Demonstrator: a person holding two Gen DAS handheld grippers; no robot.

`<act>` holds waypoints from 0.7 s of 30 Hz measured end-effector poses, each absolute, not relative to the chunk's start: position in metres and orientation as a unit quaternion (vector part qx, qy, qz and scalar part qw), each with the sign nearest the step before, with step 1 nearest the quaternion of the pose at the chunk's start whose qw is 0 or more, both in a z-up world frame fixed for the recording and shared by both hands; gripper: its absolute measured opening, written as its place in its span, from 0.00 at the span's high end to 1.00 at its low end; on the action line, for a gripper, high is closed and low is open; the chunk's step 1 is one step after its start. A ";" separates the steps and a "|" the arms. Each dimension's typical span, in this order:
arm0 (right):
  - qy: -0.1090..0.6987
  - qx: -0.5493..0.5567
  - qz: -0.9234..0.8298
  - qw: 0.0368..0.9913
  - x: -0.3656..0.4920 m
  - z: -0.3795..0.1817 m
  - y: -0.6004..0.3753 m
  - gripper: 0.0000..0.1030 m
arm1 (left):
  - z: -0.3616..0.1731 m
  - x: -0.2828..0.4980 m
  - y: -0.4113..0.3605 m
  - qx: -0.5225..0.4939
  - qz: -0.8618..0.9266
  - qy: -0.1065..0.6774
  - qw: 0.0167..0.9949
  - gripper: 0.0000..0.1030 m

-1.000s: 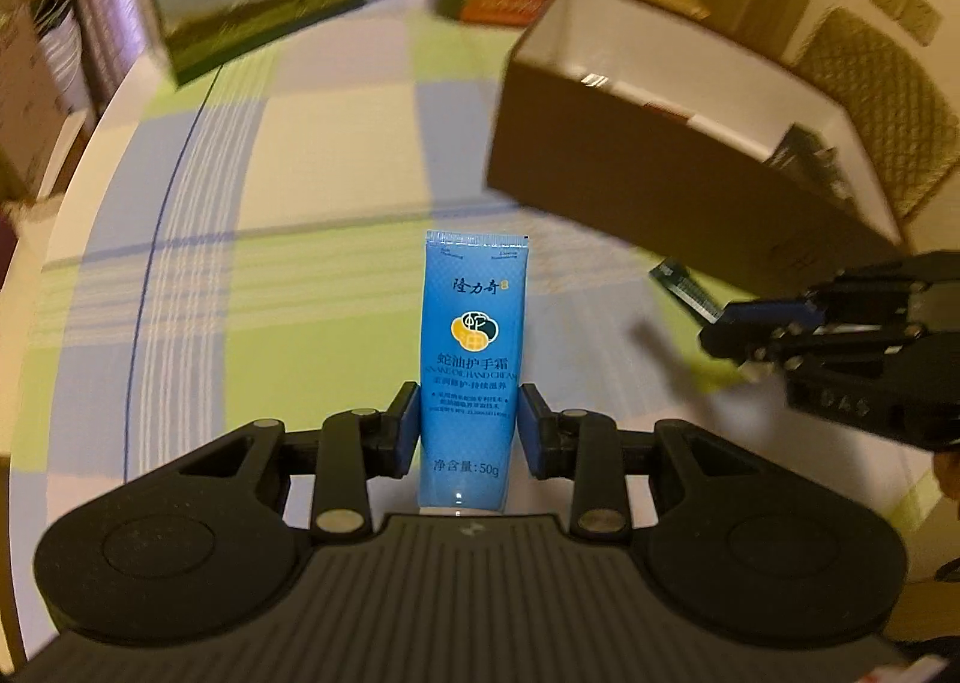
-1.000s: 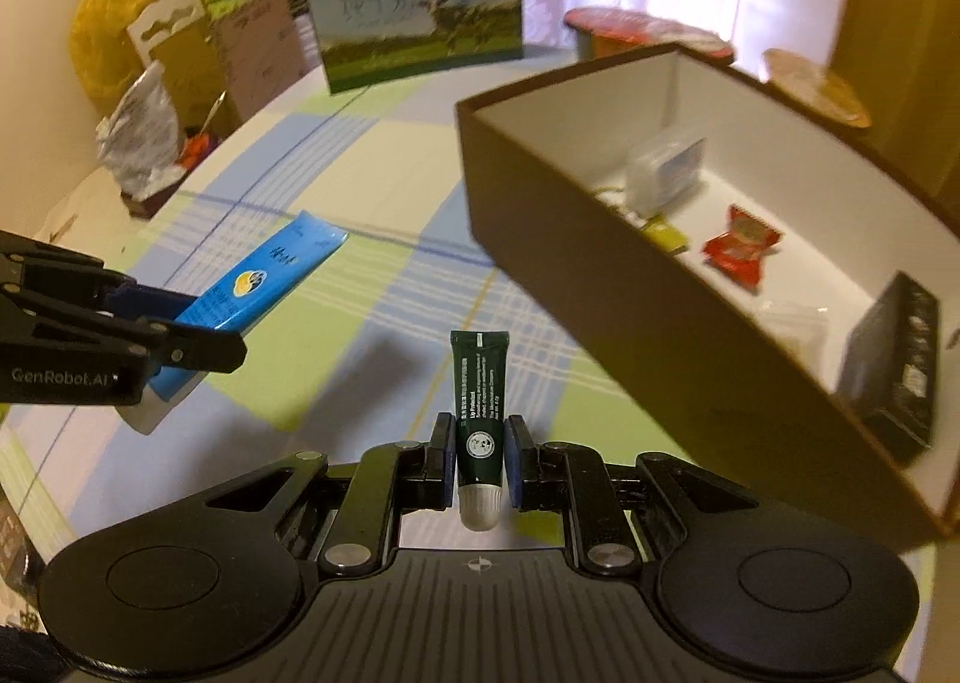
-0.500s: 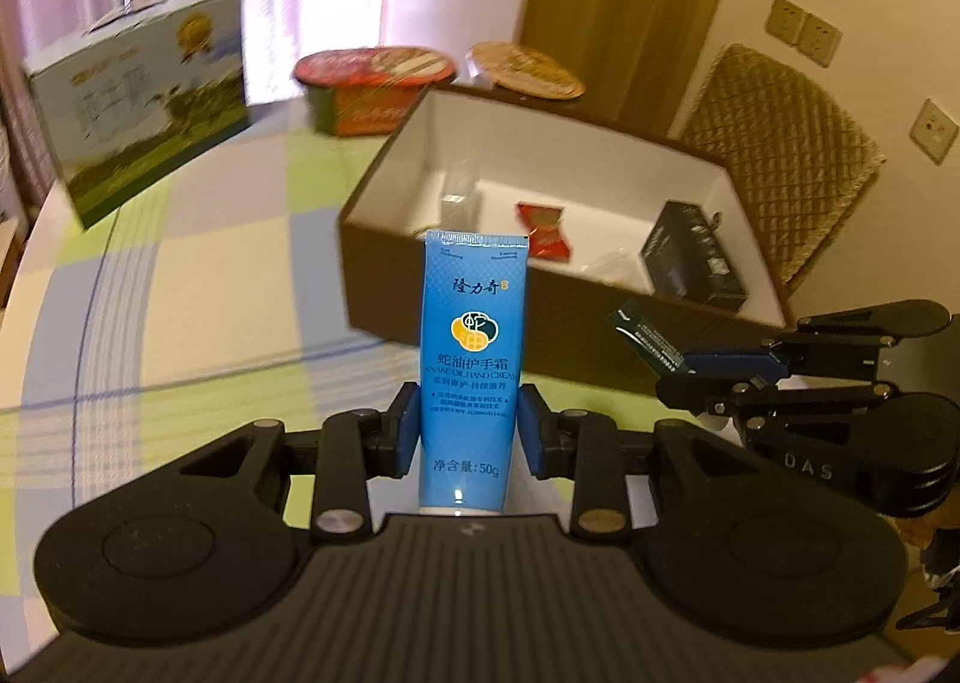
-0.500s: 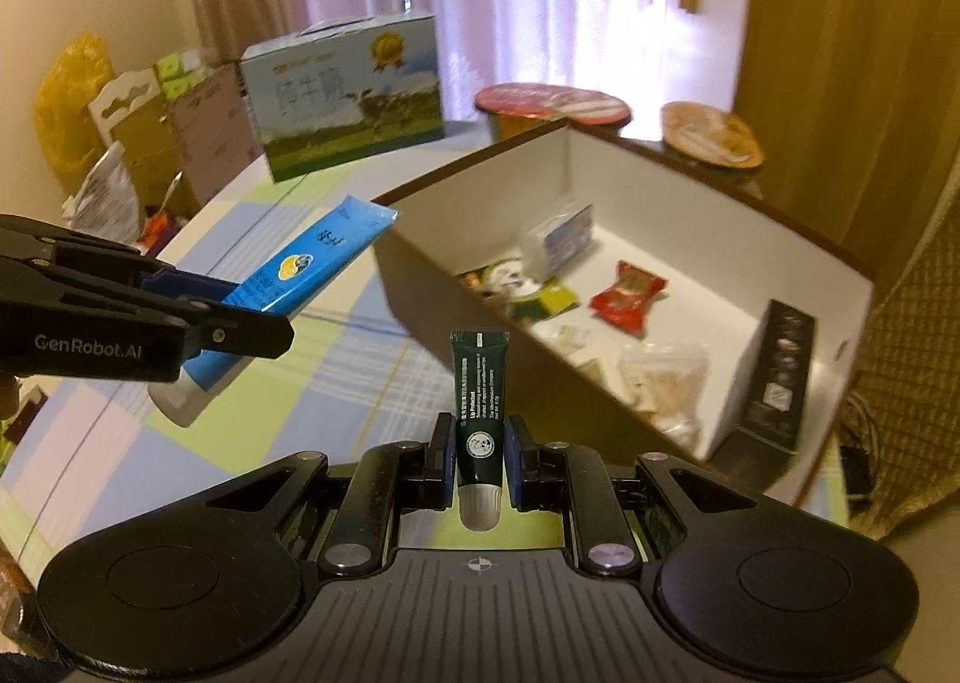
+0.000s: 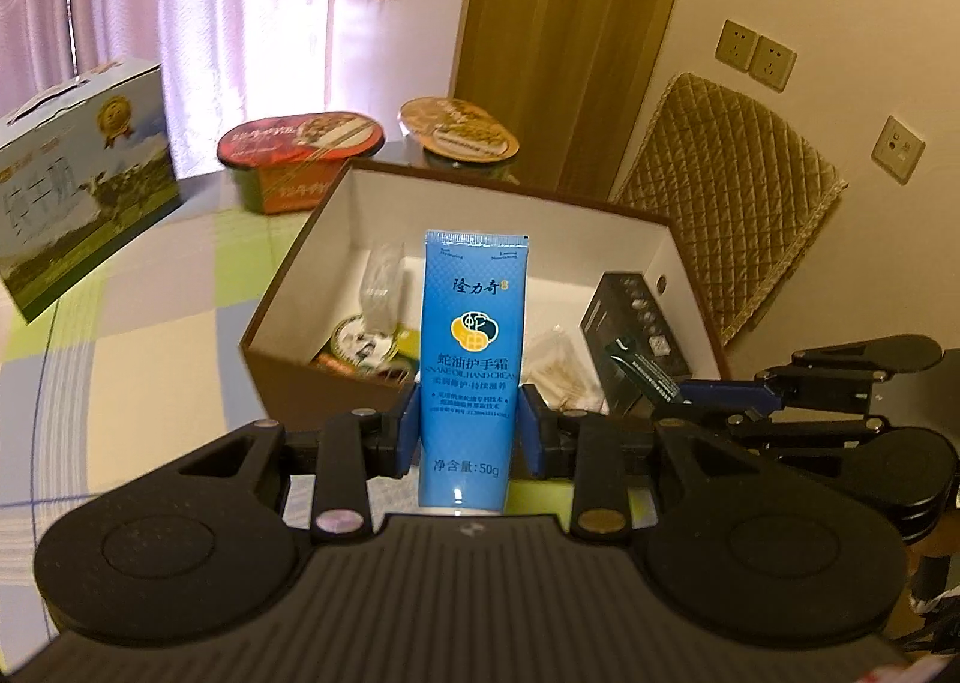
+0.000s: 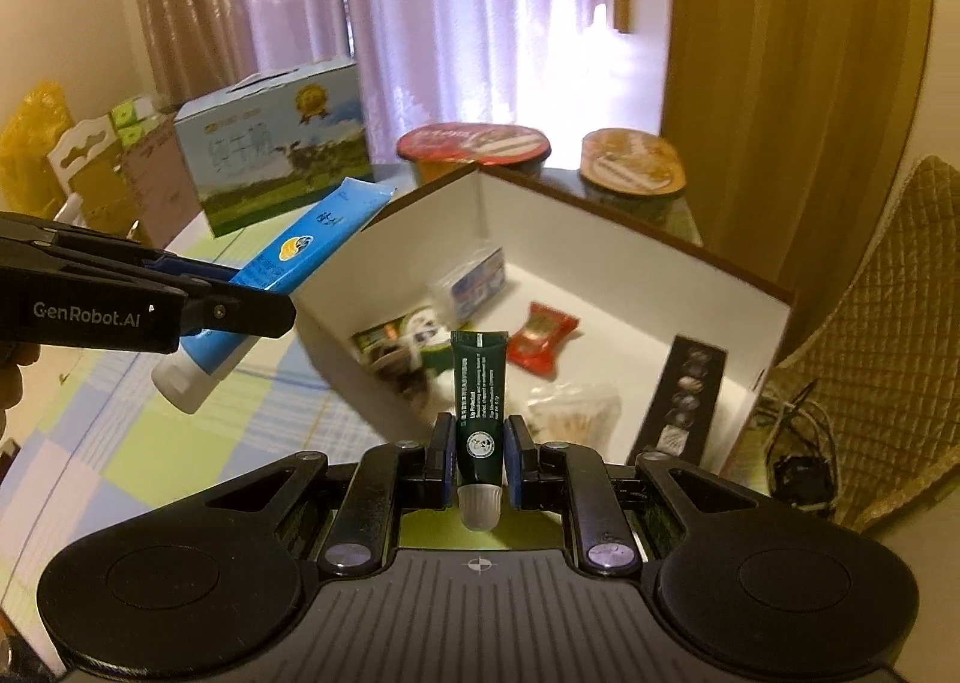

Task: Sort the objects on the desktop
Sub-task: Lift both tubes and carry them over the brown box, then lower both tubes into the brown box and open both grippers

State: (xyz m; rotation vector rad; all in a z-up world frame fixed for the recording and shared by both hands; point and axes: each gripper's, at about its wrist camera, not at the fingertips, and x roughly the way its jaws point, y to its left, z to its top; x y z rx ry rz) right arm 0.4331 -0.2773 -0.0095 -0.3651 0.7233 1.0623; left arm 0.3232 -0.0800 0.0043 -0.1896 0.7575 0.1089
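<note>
Blue tube (image 5: 471,365) hides part of the box's (image 5: 282,293) contents — small packets there blur.

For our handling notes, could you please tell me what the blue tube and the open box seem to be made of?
Blue tube: probably soft plastic, glossy; it shows a sheen and a flat crimped end. Open box: likely cardboard, matte; thin straight walls, brown outside, white inside.

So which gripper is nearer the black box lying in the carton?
Right. The right gripper, shut on the dark green tube, is beside the black box end of the carton; the left gripper, holding the blue tube, is toward the opposite end.
</note>
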 end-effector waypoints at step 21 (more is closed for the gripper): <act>0.383 -0.173 0.450 0.788 0.546 -0.038 -0.223 0.87 | -0.025 0.461 -0.059 -0.092 0.058 0.420 0.901 0.72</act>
